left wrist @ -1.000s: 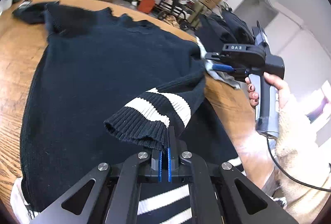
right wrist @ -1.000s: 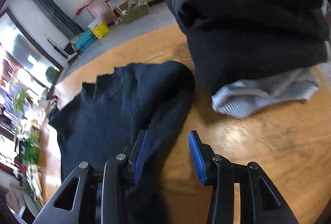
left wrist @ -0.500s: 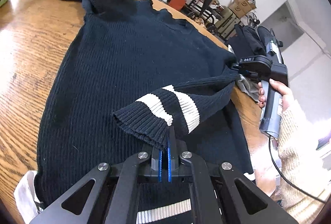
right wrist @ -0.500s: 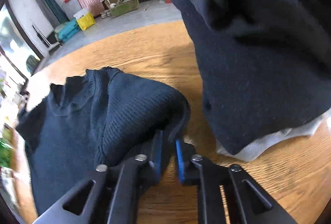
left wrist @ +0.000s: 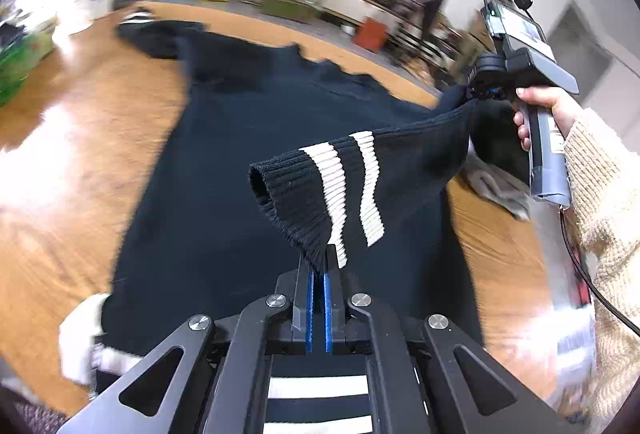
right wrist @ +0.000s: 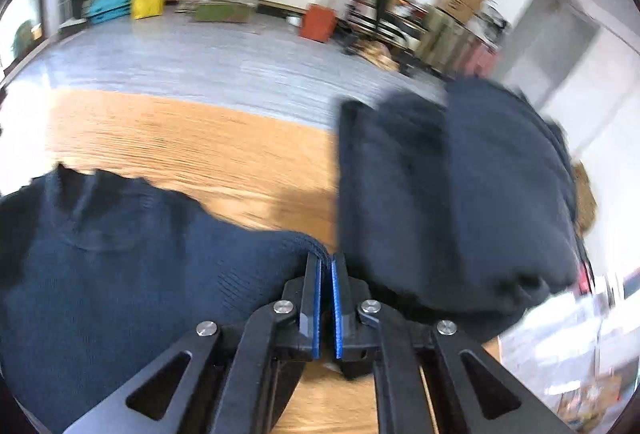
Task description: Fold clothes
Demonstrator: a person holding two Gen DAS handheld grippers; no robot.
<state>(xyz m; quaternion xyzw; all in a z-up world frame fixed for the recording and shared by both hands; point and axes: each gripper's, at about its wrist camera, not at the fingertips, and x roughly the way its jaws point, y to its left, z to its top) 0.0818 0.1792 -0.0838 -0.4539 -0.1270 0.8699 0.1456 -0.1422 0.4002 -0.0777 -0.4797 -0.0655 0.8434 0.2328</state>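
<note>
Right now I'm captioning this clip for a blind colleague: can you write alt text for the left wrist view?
The left gripper, shut, lifts the white-striped cuff of a dark sweater spread on a wooden table. At right, a hand in a cream sleeve holds the right gripper on the same sleeve's upper end.
</note>
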